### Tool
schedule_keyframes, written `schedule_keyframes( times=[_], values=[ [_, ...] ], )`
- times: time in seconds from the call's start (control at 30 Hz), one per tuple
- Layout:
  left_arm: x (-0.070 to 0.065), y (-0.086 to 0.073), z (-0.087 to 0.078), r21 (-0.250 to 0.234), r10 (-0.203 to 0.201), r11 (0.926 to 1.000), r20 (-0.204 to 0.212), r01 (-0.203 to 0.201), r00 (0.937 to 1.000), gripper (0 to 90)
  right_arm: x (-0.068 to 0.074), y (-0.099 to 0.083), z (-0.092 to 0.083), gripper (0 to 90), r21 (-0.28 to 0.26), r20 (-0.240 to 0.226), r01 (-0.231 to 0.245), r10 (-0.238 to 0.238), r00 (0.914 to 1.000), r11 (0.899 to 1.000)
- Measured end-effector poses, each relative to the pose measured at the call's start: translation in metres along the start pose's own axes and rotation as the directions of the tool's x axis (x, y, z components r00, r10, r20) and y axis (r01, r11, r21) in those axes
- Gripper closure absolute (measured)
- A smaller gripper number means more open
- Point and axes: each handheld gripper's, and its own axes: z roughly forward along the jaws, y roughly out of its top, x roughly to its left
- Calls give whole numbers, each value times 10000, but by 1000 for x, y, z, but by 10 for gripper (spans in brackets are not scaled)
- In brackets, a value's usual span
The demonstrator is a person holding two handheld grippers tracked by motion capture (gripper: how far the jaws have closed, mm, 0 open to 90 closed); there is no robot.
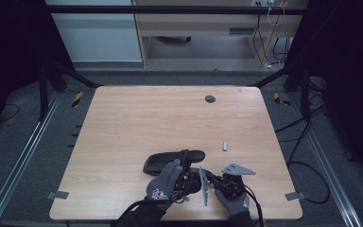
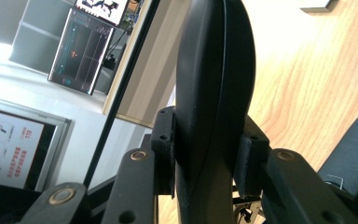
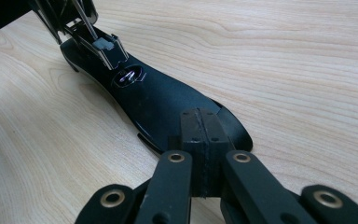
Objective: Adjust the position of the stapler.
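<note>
In the high view we see a wooden table (image 1: 123, 123) with a long black case (image 1: 170, 160) lying near its front edge, a little right of the middle of that edge, its length running roughly along the edge. Our left gripper (image 1: 185, 161), held in a gloved left hand (image 1: 164, 183), reaches onto the case across its middle, while our right gripper (image 1: 213, 178), in the right hand (image 1: 231, 201), lies low just to the right of the case's right end. A small grey block (image 1: 225, 146) sits apart on the table, toward the right edge, and a dark round grommet (image 1: 210, 99) lies near the far edge. In the left gripper view the case (image 2: 214, 84) stands between the two black jaws, and the pads (image 2: 165, 154) press against both of its sides, so the left gripper (image 2: 205, 154) is clamped on it; the table (image 2: 317, 79) shows behind. In the right gripper view the right gripper (image 3: 200, 140) has its jaws drawn fully together with nothing between them, their tips resting over the near end of the case (image 3: 163, 102), though we cannot tell whether they touch it. At the case's far end the left gripper (image 3: 93, 39) bears down on it, with bare table (image 3: 284, 60) around.
</note>
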Motion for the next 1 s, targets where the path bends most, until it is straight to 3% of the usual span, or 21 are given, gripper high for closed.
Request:
schedule_keyframes(
  times=[0.13, 0.23, 0.3, 0.43, 0.57, 0.7, 0.77, 0.93, 1.0],
  values=[
    [8, -3, -2, -68, -537, 9985, -10, 537, 9986, 657, 1, 0, 0, 900, -12, 93, 77, -77, 9999, 10000],
    [17, -6, -3, -153, -1147, 9933, 20, 1147, 9934, 657, 1, 0, 0, 900, -18, 66, -7, 7, 10000, 10000],
    [24, -9, -4, -208, -1631, 9864, 28, 1631, 9866, 658, 1, 0, 0, 900, -12, 50, -31, 31, 10000, 10000],
    [38, -18, -6, -402, -2686, 9624, 63, 2687, 9632, 660, 1, 0, 0, 900, -21, 71, -20, 20, 10000, 10000],
    [44, -23, -7, -513, -3105, 9492, 62, 3104, 9505, 662, 1, 0, 1, 900, -28, 91, -19, 20, 10000, 10000],
    [44, -26, -7, -700, -3333, 9407, -73, 3320, 9428, 665, 1, 0, 1, 900, -32, 103, 20, -19, 9999, 10000],
    [45, -28, -7, -767, -3541, 9327, -116, 3523, 9351, 667, 1, 0, 1, 900, -33, 103, 23, -23, 9999, 10000],
    [51, -34, -8, -952, -4175, 9051, -149, 4143, 9086, 671, 1, 0, 0, 900, 2, 116, 66, -66, 9999, 10000],
    [55, -38, -9, -1015, -4554, 8864, -156, 4517, 8902, 672, 1, 0, 0, 900, 6, 123, 74, -74, 9999, 10000]
  ],
)
